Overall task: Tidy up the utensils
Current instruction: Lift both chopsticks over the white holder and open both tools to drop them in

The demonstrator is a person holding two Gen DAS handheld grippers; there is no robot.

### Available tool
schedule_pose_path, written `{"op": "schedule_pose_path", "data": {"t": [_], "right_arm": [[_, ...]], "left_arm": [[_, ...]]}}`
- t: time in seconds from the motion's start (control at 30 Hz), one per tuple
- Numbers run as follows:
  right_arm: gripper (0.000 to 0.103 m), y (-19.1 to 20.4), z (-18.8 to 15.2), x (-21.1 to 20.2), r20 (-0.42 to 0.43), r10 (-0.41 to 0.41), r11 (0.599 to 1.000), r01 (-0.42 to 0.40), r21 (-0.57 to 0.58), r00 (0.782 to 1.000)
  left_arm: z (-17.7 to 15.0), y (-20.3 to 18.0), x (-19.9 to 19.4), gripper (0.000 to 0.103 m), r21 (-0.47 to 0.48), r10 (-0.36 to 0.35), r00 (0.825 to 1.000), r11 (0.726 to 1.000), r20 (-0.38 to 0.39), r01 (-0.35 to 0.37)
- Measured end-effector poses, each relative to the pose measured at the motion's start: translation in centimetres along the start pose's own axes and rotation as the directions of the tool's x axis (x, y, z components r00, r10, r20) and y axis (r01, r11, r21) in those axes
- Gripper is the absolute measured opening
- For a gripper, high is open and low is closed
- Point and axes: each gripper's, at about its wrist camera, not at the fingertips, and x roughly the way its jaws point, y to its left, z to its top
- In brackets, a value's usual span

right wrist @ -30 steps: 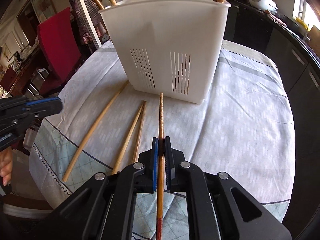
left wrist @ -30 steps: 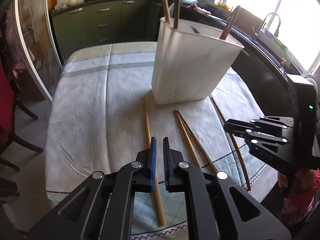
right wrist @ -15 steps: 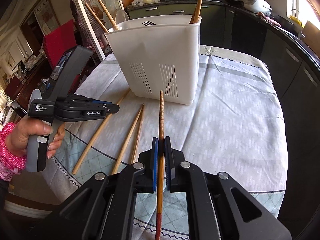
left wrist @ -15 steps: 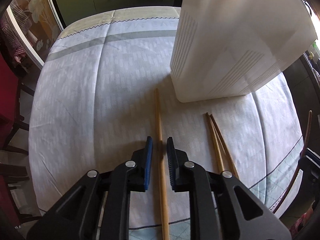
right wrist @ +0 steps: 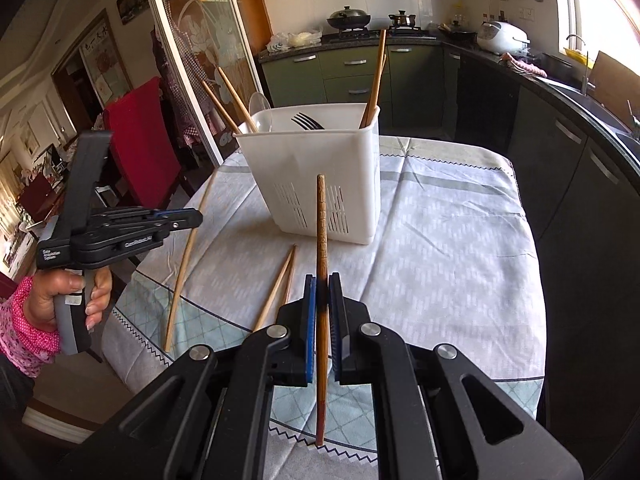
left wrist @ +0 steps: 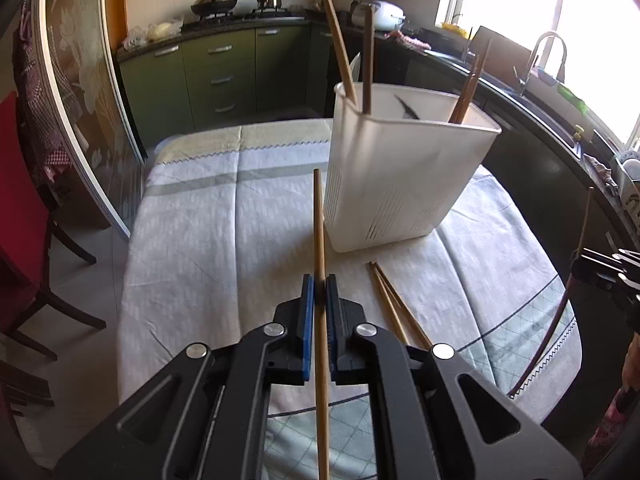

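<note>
My left gripper [left wrist: 319, 280] is shut on a light wooden chopstick [left wrist: 319, 224] and holds it above the table, pointing at the white utensil holder [left wrist: 400, 184]. My right gripper [right wrist: 322, 280] is shut on a darker ridged chopstick [right wrist: 321, 216], lifted off the cloth before the holder [right wrist: 316, 176]. The holder stands upright with several chopsticks, a fork [right wrist: 306, 121] and a spoon [right wrist: 261, 107] in it. Two chopsticks [left wrist: 394, 308] lie on the cloth near the holder, and show in the right wrist view [right wrist: 278, 284]. The left gripper [right wrist: 188, 218] shows at left with its chopstick [right wrist: 186, 260].
The table carries a pale patterned cloth [left wrist: 224, 240]. A red chair [right wrist: 138, 140] stands at its far left side. Dark kitchen counters with a sink [left wrist: 548, 92] run along the right. The right gripper's fingers [left wrist: 604, 268] show at the right edge, with its dark chopstick [left wrist: 560, 312].
My left gripper dropped over the light chopstick, closed on it and lifted it off the cloth. My right gripper rose and drew back with its chopstick.
</note>
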Motion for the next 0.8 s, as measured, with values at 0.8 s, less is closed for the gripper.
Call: {"op": "schedule_pose_path", "data": {"t": [0.8], "right_arm": [[0.007,0.7,-0.8,-3.8,0.069,-0.015,1.0,0.014,0.006,0.998]], "left_arm": [[-3.8,-0.6,-9.9,0.006,0.06,-0.015,0.965,0.998,0.262,-0.001]]}}
